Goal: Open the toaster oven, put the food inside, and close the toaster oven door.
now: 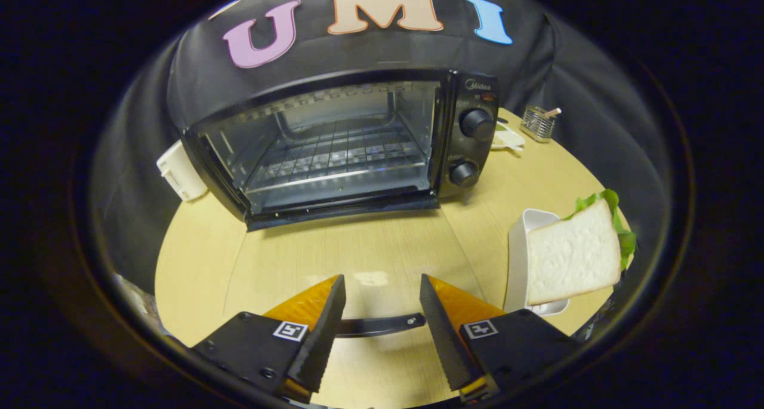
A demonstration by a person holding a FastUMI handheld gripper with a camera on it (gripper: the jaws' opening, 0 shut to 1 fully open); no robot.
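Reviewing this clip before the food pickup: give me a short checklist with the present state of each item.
1. Toaster oven door down, cavity open: ok.
2. Wire rack inside bare, room for food: ok.
3. Tool open, nothing between its fingers: ok.
4. Sandwich on the white dish, off to the right of the fingers, not yet held: ok for pickup.
5. Tool lined up with the sandwich: not ok; it faces the oven.
6. Bare table between the fingers and the oven: ok.
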